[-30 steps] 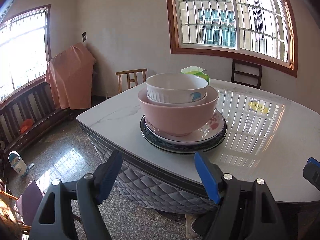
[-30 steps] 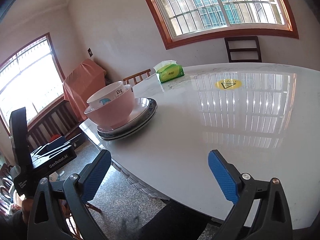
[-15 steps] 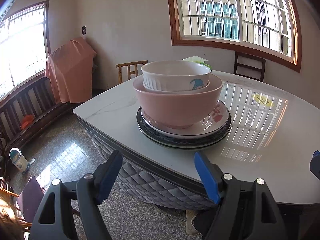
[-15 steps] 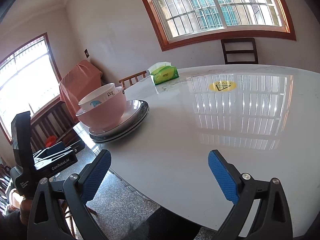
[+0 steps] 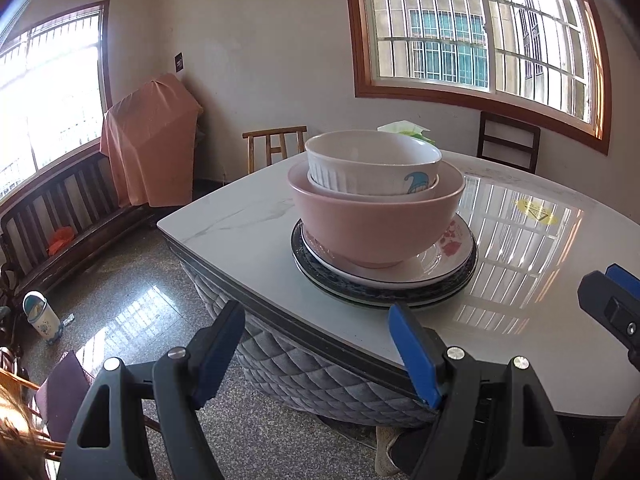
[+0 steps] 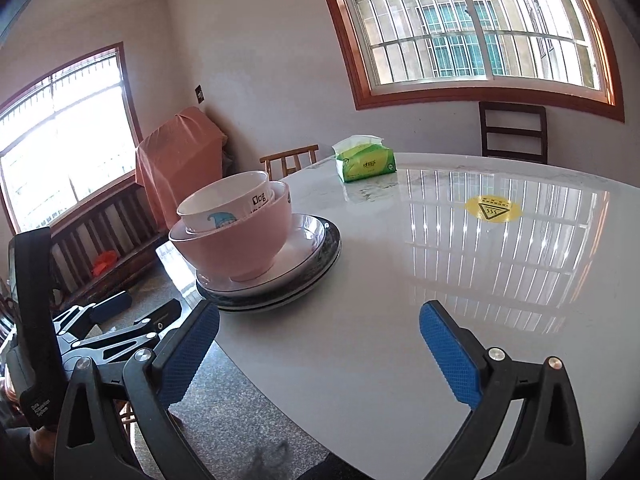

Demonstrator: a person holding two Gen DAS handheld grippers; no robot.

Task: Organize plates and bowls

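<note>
While both tongs hang spread wide with nothing between the pads, we read the left gripper [image 5: 316, 354] and right gripper [image 6: 318, 350] as released and empty. Left one sits bottom centre of its frame, off the table [image 5: 240, 224] edge, pads level. Straight ahead and above it, mid-frame, is the stack: white bowl [image 5: 372, 166] nested in pink bowl [image 5: 376, 224], on a white plate [image 5: 448, 256], on a dark-rimmed plate [image 5: 468, 276], near the table corner. Round stack, so no long axis to speak of; vertical axis upright.

Right view: stack lies upper left of the tongs, white bowl [image 6: 228, 204] over pink bowl [image 6: 236, 248], so off-line for that hand. Right gripper hovers low over bare tabletop, facing a tissue pack [image 6: 366, 164] upper centre. Left tool's body shows at left edge of the right view.

We judge the left hand nearer and squared to the stack; likely it goes forward and up to the white bowl's rim. Everything looks stacked already, so little may remain.
</note>
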